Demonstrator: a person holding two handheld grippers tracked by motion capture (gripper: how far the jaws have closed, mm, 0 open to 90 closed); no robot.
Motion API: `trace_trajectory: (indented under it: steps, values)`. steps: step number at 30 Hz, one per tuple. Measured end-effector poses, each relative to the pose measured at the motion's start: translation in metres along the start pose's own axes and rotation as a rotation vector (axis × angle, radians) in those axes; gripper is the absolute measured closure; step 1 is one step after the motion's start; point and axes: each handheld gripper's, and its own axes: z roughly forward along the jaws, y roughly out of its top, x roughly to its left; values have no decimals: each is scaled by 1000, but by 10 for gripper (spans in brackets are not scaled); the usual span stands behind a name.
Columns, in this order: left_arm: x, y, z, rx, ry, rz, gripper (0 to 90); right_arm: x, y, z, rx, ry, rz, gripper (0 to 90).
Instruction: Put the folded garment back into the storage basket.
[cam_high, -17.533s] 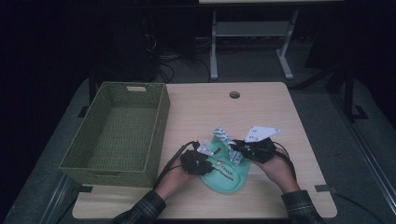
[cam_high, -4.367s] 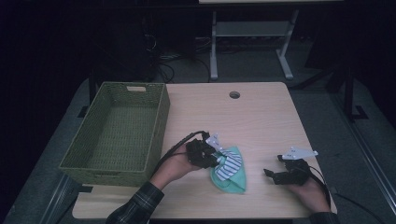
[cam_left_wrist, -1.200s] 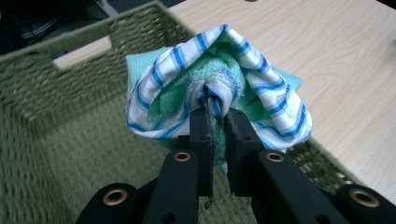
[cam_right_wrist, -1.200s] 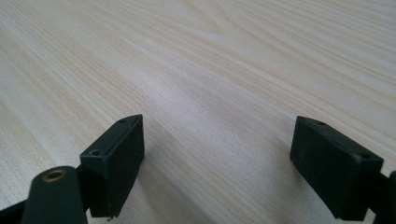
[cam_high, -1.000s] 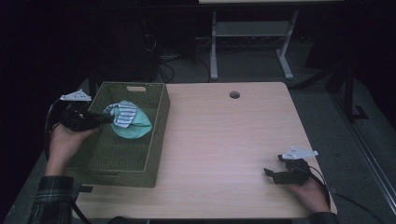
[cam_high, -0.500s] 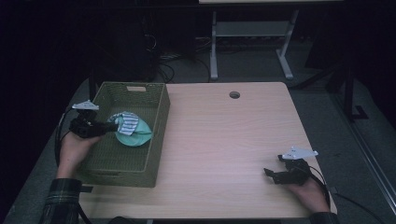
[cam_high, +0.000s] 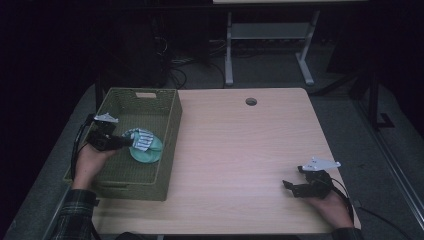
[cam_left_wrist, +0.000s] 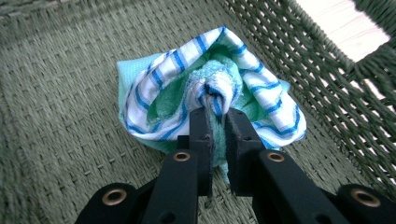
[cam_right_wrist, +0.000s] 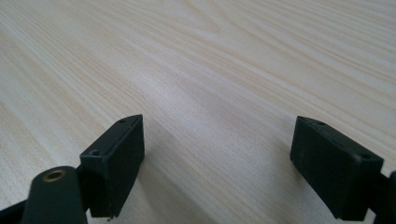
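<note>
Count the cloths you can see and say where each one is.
1. The cloth, bundled green with blue-striped white, is inside the basket, pinched by the left gripper. More could be folded inside the bundle.

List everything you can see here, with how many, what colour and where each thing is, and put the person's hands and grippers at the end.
cloth bundle: one, mint green with blue-and-white stripes, inside the basket, pinched by the left gripper
woven basket: one, olive green, on the table's left end
table: one, light wood, with a round cable hole near its far edge
desk frame: one, pale grey, on the floor beyond the table
left hand: one, plaid sleeve, over the basket's left wall
right hand: one, at the table's near right corner
left gripper: one, black, jaws closed on the cloth
right gripper: one, black, jaws wide apart over bare wood, holding nothing
</note>
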Motion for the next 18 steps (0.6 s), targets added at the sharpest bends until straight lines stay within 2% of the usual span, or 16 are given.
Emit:
trace_trajectory:
  steps: [7,18]
  values:
    - [2,-5,0,15,15,-9,790,0,0,0,0,0,0,174]
    - [8,-10,-8,24,42,-2,674,0,0,0,0,0,0,174]
